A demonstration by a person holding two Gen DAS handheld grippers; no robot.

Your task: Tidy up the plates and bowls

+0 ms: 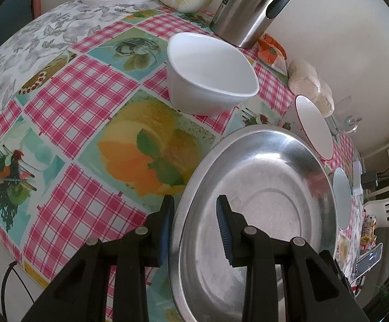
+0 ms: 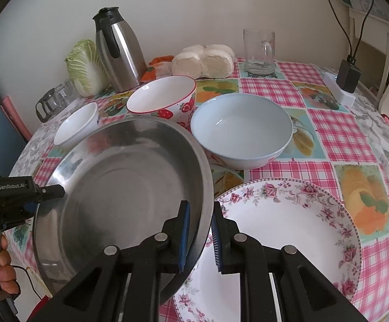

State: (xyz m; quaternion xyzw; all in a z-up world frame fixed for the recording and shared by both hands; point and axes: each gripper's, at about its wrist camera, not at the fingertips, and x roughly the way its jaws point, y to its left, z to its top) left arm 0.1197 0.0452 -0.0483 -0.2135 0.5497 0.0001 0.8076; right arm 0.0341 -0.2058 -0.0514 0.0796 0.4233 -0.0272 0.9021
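Note:
A large steel pan is held tilted above the table, its right edge over a floral plate. My right gripper straddles its right rim, one blue pad inside and one outside, with a small gap around the rim. My left gripper straddles the pan's left rim in the same way, jaws parted; it also shows in the right wrist view. A small white bowl, a strawberry bowl and a pale blue bowl stand on the table behind.
A steel thermos jug, a cabbage, bagged buns, a glass mug and a glass pot line the back. A charger and white box sit at right. The checked tablecloth shows at right.

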